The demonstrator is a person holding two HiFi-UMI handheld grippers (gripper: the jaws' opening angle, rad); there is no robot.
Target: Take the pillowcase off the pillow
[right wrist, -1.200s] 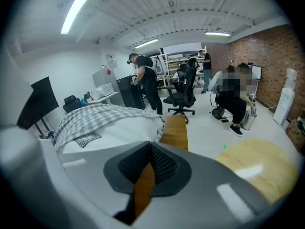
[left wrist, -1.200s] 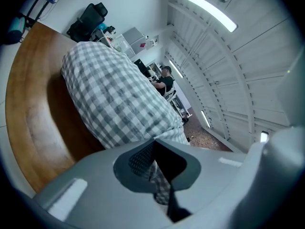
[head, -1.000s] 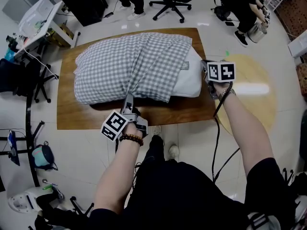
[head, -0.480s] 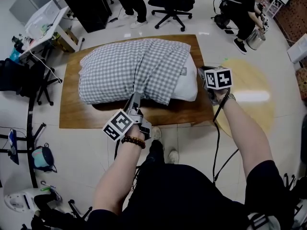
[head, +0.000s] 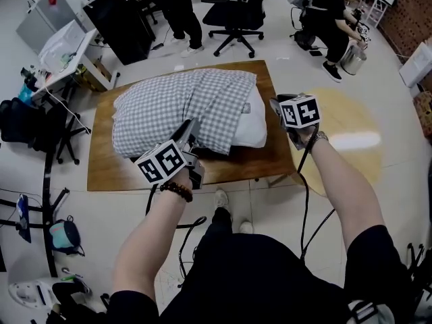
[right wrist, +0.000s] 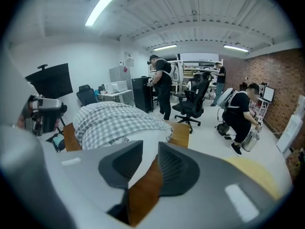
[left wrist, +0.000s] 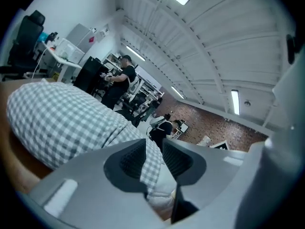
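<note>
A pillow in a grey-and-white checked pillowcase (head: 175, 106) lies on the wooden table (head: 250, 164). Its bare white end (head: 253, 123) sticks out on the right. My left gripper (head: 187, 128) is at the pillowcase's front edge. In the left gripper view its jaws (left wrist: 153, 147) are opening, and checked fabric (left wrist: 57, 123) shows in the gap with the pads off it. My right gripper (head: 275, 105) hovers just right of the white end. Its jaws (right wrist: 150, 154) are opening too, with nothing between them, only pillow (right wrist: 138, 137) and table beyond.
A black office chair (head: 236, 9) and a standing person (head: 175, 5) are behind the table. Another person crouches at the back right (head: 331, 12). A white side desk (head: 67, 46) and black stands (head: 47, 120) crowd the left. My cable (head: 304, 181) hangs below the right gripper.
My left gripper has lifted from the table's front edge up against the pillowcase. My right gripper has shifted slightly left along the pillow's white end.
</note>
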